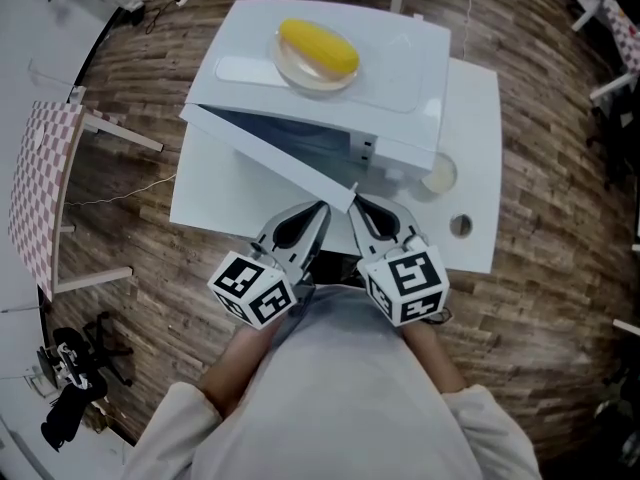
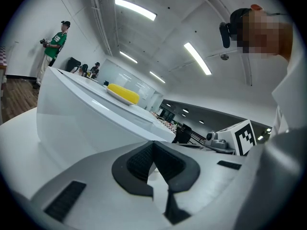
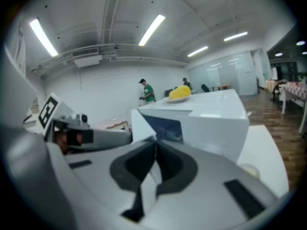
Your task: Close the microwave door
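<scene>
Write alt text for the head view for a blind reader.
A white microwave sits on a white table with its door swung open toward the person. The left gripper and right gripper, both shut and empty, point at the door's free end. A plate with yellow food rests on top.

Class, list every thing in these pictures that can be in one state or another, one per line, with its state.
Microwave door: open, swung out toward the person.
Left gripper: shut, nothing between its jaws.
Right gripper: shut, nothing between its jaws.
Plate: resting on top of the microwave, holding yellow food.
</scene>
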Motion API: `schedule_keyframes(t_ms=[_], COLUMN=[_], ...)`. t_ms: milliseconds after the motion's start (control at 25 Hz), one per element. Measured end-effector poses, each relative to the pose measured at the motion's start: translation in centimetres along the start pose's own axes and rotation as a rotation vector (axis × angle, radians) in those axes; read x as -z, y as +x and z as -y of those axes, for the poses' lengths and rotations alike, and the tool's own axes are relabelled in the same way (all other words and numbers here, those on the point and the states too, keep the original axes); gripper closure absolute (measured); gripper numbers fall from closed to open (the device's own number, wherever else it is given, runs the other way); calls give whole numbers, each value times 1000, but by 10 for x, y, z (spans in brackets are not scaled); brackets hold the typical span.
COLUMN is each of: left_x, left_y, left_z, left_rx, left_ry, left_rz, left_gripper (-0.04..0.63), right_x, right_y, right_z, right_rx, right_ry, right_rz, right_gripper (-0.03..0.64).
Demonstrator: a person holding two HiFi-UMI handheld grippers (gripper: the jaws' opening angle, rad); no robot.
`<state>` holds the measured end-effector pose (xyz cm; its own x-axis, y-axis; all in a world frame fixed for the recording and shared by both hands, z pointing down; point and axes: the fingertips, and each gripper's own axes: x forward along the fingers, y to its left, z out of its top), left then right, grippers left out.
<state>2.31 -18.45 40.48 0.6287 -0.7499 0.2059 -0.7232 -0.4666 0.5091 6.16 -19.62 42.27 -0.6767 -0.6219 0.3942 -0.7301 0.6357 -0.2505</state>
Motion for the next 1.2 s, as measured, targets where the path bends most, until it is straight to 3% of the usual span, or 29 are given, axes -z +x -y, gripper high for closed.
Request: schedule_keyframes(t_ms=[1200], left_x=[-10], left_y=[27], left_z=[-2], left_rx=[50], left_ry=[-34], left_rz=[-23], left_gripper=[577], right_x=[2], right_y=[-4], right_z=[22], right_rx=[35], right_ry=[55], right_rz=[-17], right_gripper=[594])
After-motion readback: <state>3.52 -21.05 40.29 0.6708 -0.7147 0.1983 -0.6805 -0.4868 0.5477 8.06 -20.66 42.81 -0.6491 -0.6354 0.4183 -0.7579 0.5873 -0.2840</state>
